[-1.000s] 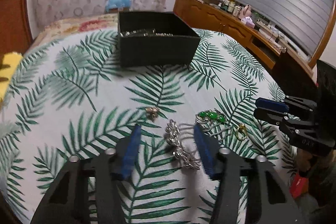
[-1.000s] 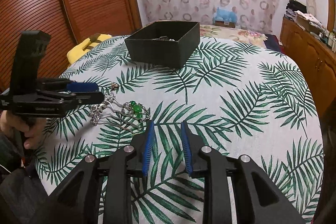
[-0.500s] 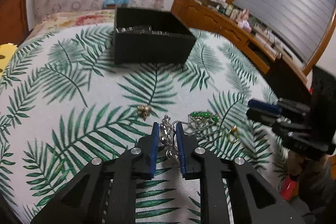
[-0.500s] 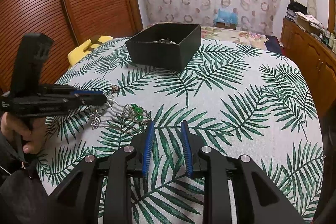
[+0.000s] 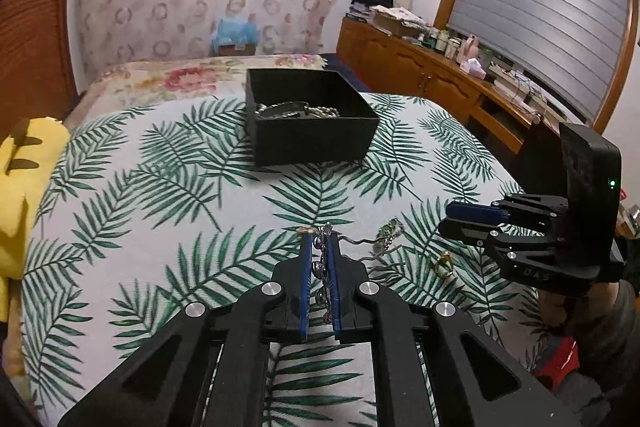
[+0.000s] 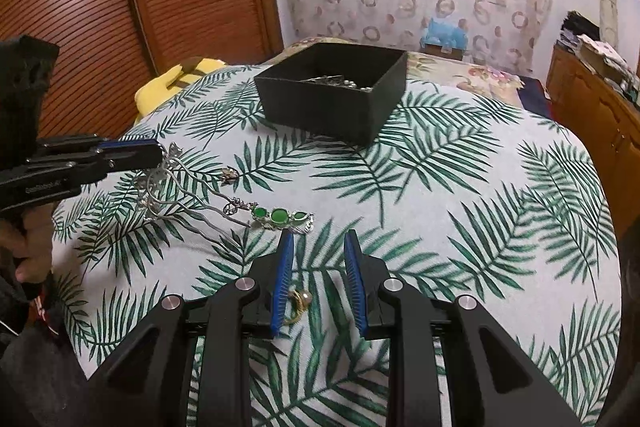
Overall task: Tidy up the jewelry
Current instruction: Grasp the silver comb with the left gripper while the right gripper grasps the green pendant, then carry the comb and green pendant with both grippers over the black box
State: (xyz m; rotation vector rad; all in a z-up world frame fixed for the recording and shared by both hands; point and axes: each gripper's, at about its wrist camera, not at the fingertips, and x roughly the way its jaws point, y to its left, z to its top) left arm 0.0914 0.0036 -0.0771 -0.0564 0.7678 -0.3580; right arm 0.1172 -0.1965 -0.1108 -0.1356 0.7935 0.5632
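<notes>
My left gripper (image 5: 319, 239) is shut on a silver hairpin (image 5: 322, 269) and holds it lifted off the leaf-print cloth; it also shows in the right wrist view (image 6: 164, 167), prongs trailing down. A green-stone hairpin (image 6: 280, 215) lies on the cloth just ahead of my open right gripper (image 6: 319, 242). A gold ring (image 6: 298, 301) lies between the right fingers, near the left pad. A small gold earring (image 6: 229, 175) lies farther off. The black box (image 5: 308, 123) with silver jewelry inside stands at the back.
The round table's cloth (image 5: 160, 187) drops off at the edges. A yellow plush (image 5: 20, 187) sits at the left edge. A wooden sideboard (image 5: 440, 83) with clutter runs along the right. Wooden shutter doors (image 6: 120, 7) stand behind the left.
My left gripper closed on the silver hairpin and lifted it. My right gripper moved forward so that the gold ring now lies between its open fingers.
</notes>
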